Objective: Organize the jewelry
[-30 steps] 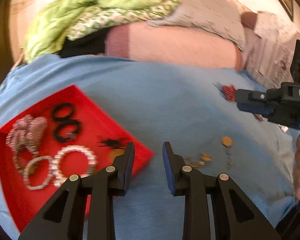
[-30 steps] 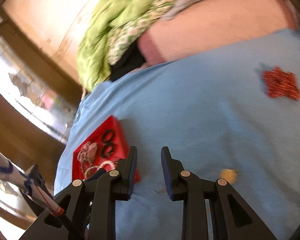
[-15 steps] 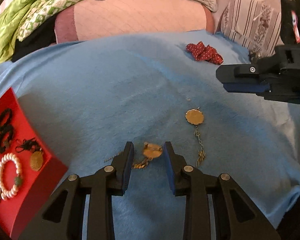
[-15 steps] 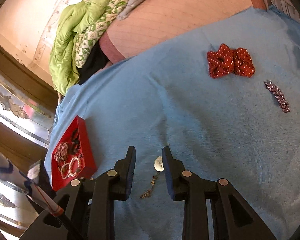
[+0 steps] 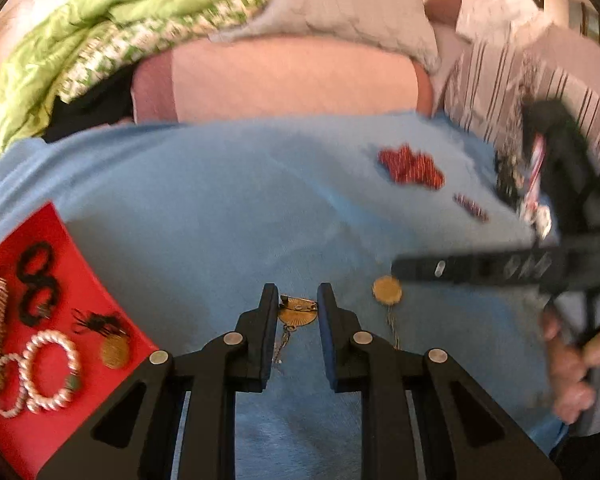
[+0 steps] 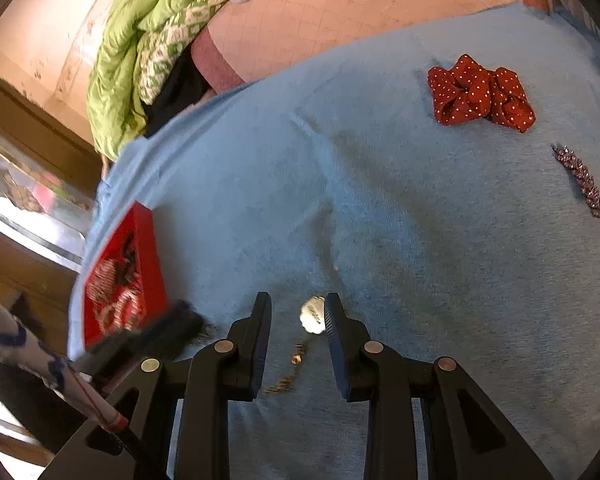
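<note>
My left gripper (image 5: 298, 298) is open, its fingers either side of a gold fan-shaped earring (image 5: 298, 313) lying on the blue cloth (image 5: 220, 200). A second gold disc earring (image 5: 387, 290) with a chain lies just right of it. My right gripper (image 6: 297, 308) is open around that disc earring (image 6: 313, 315); its chain trails toward me. The right gripper also shows blurred in the left wrist view (image 5: 480, 270). A red tray (image 5: 80, 280) at left holds pearl bracelets (image 5: 48, 372), black hair ties (image 5: 36, 280) and a gold earring (image 5: 115, 351).
A red polka-dot scrunchie (image 6: 480, 94) and a sparkly hair clip (image 6: 580, 180) lie far right on the cloth. A pink cushion (image 5: 280, 80) and green bedding (image 5: 80, 40) sit behind. The red tray also shows at left in the right wrist view (image 6: 140, 240).
Both grippers moved from near the tray to the earrings in the middle of the cloth. Each open gripper now straddles one gold earring.
</note>
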`<control>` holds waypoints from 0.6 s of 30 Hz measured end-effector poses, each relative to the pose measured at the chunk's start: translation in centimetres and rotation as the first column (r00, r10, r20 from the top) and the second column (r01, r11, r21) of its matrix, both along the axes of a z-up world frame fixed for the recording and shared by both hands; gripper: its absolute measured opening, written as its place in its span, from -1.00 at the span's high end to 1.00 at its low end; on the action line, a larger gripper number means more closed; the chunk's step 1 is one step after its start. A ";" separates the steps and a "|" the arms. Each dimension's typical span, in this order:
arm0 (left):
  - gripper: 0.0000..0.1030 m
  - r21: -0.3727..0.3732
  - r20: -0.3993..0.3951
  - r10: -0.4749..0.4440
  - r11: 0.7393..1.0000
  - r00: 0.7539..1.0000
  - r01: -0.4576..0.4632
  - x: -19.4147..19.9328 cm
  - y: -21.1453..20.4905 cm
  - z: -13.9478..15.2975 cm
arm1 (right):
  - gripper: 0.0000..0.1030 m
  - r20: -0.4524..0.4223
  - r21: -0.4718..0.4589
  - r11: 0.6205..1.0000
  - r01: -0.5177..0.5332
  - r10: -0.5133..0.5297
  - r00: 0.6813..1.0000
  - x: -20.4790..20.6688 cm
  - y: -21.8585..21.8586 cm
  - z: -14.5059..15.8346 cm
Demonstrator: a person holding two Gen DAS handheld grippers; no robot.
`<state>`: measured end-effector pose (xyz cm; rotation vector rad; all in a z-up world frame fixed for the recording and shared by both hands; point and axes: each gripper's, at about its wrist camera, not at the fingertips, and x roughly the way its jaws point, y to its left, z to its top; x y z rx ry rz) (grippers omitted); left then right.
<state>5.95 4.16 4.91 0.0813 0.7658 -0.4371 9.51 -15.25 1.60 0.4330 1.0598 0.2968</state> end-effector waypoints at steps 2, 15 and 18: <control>0.63 -0.008 0.025 0.016 1.000 1.000 -0.016 -0.1 0.7 0.8 | 0.42 -0.002 -0.047 0.999 -0.012 0.012 1.000 0.1 0.5 -0.3; 0.63 -0.018 0.035 0.030 0.999 0.999 -0.030 -0.2 1.5 1.4 | 0.53 0.037 -0.404 0.906 -0.129 0.157 0.987 0.2 5.3 -1.4; 0.63 -0.026 0.040 0.034 0.999 0.999 -0.033 -0.4 1.4 1.5 | 0.54 0.052 -0.357 0.928 -0.110 0.137 0.989 0.4 4.5 -1.0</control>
